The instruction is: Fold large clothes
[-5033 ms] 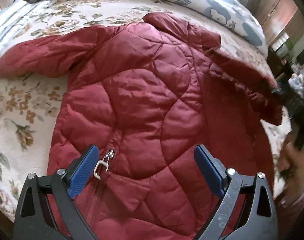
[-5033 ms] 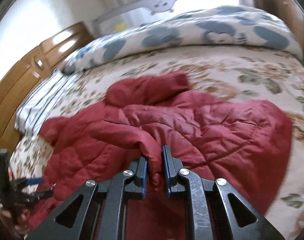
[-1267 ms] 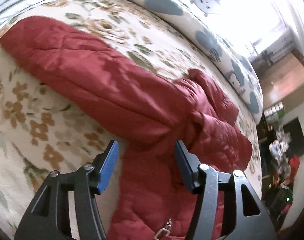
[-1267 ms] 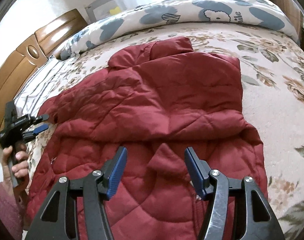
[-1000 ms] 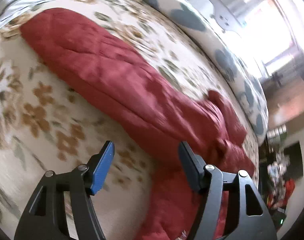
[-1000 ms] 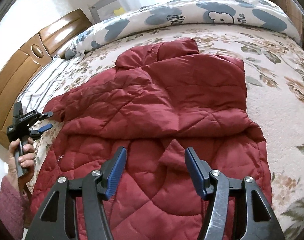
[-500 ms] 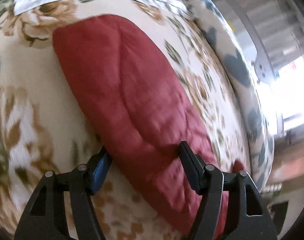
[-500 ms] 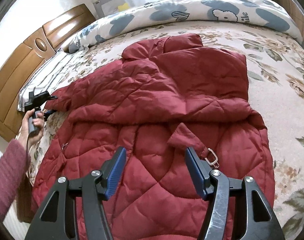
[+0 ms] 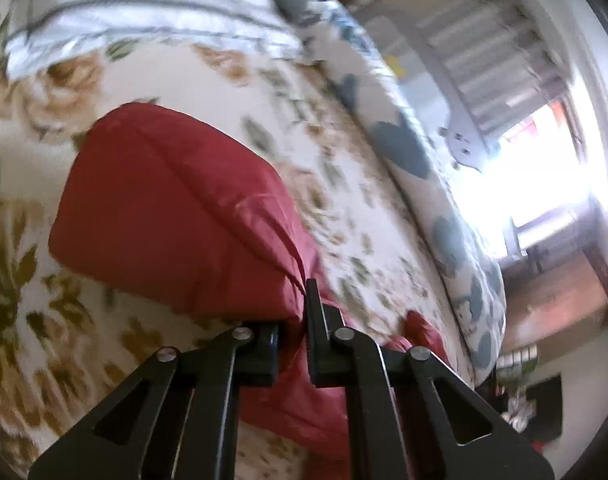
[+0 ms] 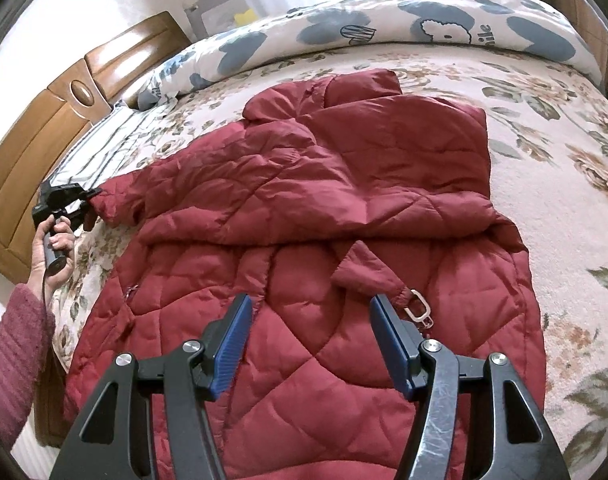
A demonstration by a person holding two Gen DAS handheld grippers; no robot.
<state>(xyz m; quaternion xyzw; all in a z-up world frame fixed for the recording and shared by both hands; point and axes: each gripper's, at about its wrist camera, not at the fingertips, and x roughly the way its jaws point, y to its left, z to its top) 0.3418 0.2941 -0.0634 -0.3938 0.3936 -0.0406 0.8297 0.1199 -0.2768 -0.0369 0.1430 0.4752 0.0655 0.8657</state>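
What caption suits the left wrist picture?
Left gripper clamped on red quilted jacket's sleeve over floral bedspread.

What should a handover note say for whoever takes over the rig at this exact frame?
Left gripper: shut on the sleeve near the cuff, by the striped pillow.
Right gripper: open, holding nothing, above the lower front of the red jacket.
Jacket lies on the floral bedspread; one sleeve lies folded across its front.
Left to do: probably fold the gripped sleeve in, then the body.

Floral bedspread [image 10: 551,152], wooden headboard [image 10: 36,128] (glossy), patterned duvet [image 10: 383,28]
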